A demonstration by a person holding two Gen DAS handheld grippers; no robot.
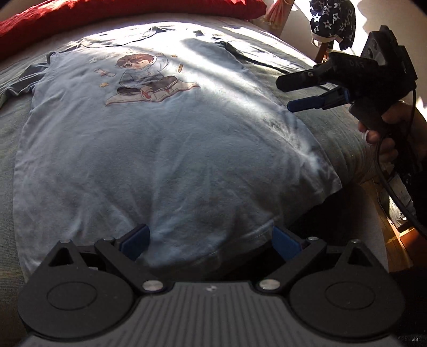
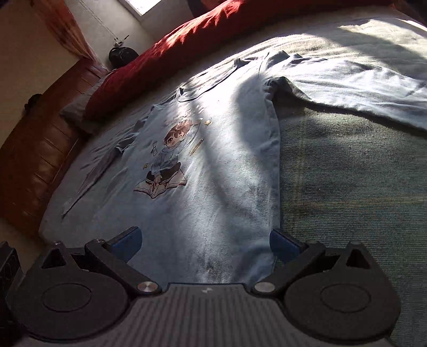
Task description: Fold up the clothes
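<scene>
In the left wrist view, one light blue T-shirt (image 1: 149, 149) lies flat on the bed (image 1: 344, 138), front side up, with one cartoon print (image 1: 149, 80) on the chest. The collar points away from the camera and the hem is near it. The left tongs (image 1: 210, 240) are wide open, with two blue pads (image 1: 137, 240), one on each side of the hem; the cloth bulges up between them, but they do not press on it. At the right, one hand (image 1: 384, 133) holds the right tongs (image 1: 293, 93) above the shirt's right edge. Its two fingers are apart with a clear gap and hold nothing. One red pillow (image 1: 106, 16) lies at the far end of the bed. One dark cloth with white stars (image 1: 333, 18) hangs at the top right.

In the right wrist view, the same T-shirt (image 2: 213, 173) stretches away from the camera, with sun and shadow bands across it. The right tongs (image 2: 205, 243) are wide open above the shirt's near part and grip nothing. A second light blue garment (image 2: 360, 80) lies on the bed at the upper right, just beside the shirt's sleeve. The red pillow (image 2: 186, 45) is behind, and a wooden bed frame (image 2: 40, 149) is at the left.
</scene>
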